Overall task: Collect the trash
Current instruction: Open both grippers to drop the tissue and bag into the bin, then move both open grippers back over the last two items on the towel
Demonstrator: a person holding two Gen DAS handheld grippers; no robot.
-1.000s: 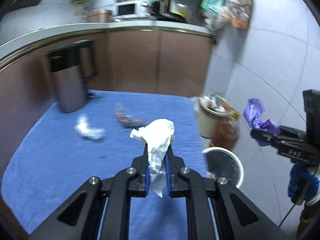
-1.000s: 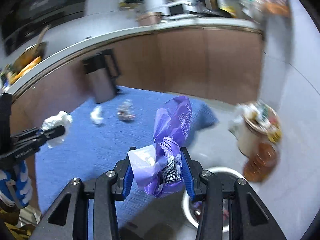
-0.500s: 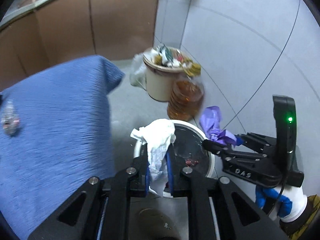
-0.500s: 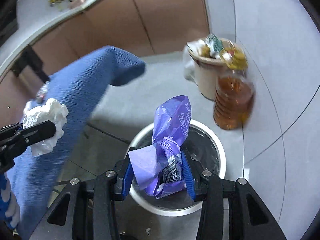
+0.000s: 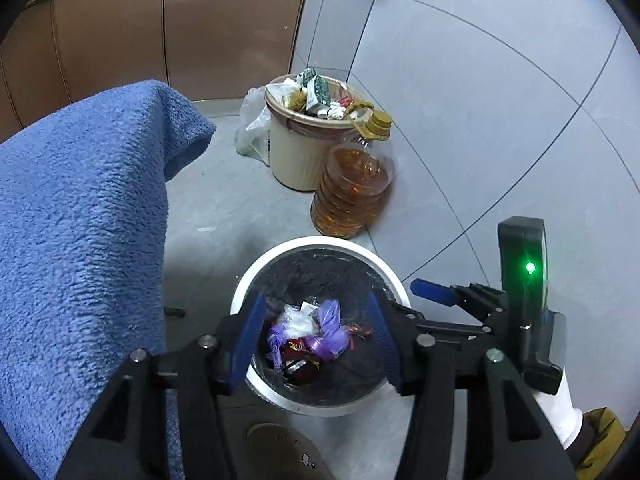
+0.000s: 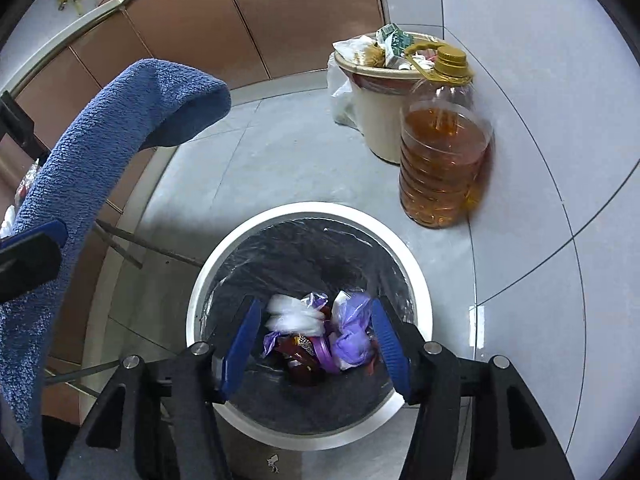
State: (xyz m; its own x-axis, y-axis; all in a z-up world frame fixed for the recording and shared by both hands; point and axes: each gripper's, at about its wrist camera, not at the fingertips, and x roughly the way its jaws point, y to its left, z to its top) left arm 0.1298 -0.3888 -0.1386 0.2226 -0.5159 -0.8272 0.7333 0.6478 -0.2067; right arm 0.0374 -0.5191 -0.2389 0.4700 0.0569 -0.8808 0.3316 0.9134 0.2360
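Grey tiled floor, blue-towelled table

left gripper hanging over the white bin, jaws just spread apart with nothing between them, purple wrapper and tissue lying inside, right gripper beside it, oil bottle behind, blue towel left

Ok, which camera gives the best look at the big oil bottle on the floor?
The right wrist view: the oil bottle stands large there, cap and handle clear. The left wrist view shows the same bottle smaller, beside the beige bin.
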